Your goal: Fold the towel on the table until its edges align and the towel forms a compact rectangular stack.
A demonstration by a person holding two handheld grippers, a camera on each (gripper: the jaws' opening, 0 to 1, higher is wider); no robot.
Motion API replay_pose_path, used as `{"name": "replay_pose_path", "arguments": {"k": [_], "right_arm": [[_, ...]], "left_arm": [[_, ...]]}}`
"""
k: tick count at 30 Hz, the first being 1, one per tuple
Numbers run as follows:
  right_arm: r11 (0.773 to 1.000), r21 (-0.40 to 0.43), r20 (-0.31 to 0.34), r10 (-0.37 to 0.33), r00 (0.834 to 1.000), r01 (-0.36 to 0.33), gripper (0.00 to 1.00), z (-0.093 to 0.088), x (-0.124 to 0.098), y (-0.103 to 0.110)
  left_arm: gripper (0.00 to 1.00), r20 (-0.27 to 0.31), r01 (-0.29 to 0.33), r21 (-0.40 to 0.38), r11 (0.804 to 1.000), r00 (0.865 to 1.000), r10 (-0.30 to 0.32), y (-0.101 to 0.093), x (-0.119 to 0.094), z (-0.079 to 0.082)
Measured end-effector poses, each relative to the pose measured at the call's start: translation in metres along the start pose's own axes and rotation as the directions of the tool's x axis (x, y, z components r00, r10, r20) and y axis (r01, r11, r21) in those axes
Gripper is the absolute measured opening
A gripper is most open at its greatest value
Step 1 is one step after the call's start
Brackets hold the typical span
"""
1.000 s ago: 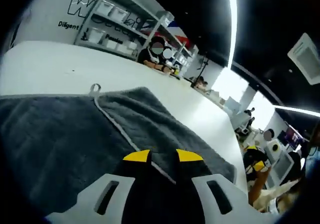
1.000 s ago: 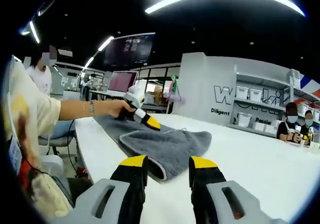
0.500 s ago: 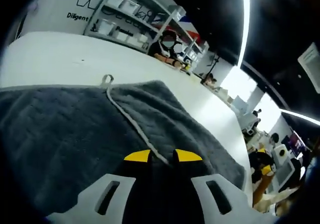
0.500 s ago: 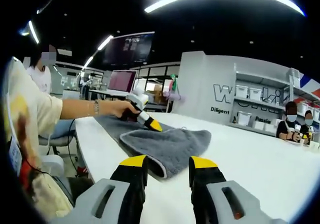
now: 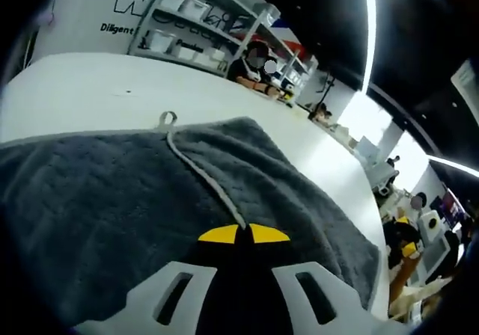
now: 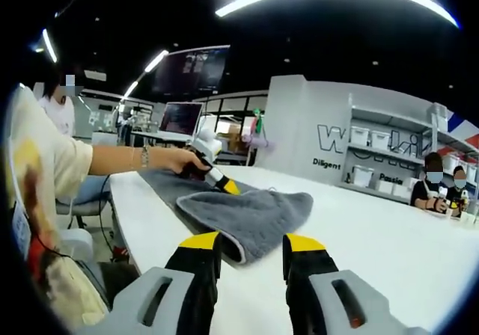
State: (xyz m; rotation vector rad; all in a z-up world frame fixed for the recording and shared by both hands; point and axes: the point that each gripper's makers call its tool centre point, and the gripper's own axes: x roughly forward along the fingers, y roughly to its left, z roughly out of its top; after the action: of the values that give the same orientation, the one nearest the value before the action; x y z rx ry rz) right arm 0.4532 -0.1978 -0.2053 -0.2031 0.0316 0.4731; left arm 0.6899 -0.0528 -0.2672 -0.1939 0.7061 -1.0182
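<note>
You have a long white tabletop (image 6: pixel 389 260) in front of you. On it lies a dark grey towel (image 6: pixel 247 215), folded over on itself, running along the edge nearest you, with a pale hem and hanging loop (image 5: pixel 168 118) showing on top.

The towel (image 6: pixel 243 219) lies on the table (image 6: pixel 389 260), near the table edge closest to the person (image 6: pixel 52 170) seated beside it. A raised fold of the towel sits on top of its flat lower layer. In the right gripper view, the left gripper (image 6: pixel 224 186) rests on the towel at its far side, and the right gripper (image 6: pixel 251 247) sits above the table just in front of the towel's near edge. In the left gripper view, the left gripper (image 5: pixel 243 234) is on the towel (image 5: pixel 112 200), and a shelf unit (image 5: pixel 187 28) stands beyond the table (image 5: pixel 90 88), behind the towel.
</note>
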Motion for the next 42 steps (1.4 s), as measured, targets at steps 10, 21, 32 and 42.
{"name": "replay_pose_path", "arguments": {"k": [10, 21, 32, 42], "right_arm": [[1.0, 0.003, -0.003, -0.004, 1.0, 0.004, 0.31, 0.0, 0.0, -0.001], [1.0, 0.002, -0.003, -0.001, 1.0, 0.001, 0.31, 0.0, 0.0, -0.001], [1.0, 0.004, -0.011, -0.002, 1.0, 0.002, 0.31, -0.002, -0.001, -0.003], [1.0, 0.001, -0.013, -0.006, 1.0, 0.006, 0.31, -0.003, -0.003, -0.005]], "left_arm": [[0.01, 0.028, -0.003, 0.055, 0.998, 1.0, 0.001, -0.01, -0.007, 0.002], [0.01, 0.018, -0.027, 0.061, 0.998, 0.999, 0.026, -0.004, -0.017, 0.005], [0.01, -0.048, -0.077, 0.093, 0.993, 0.995, 0.082, 0.016, -0.009, 0.001], [0.06, -0.033, -0.092, 0.154, 0.984, 0.995, 0.098, 0.006, -0.011, -0.002]]}}
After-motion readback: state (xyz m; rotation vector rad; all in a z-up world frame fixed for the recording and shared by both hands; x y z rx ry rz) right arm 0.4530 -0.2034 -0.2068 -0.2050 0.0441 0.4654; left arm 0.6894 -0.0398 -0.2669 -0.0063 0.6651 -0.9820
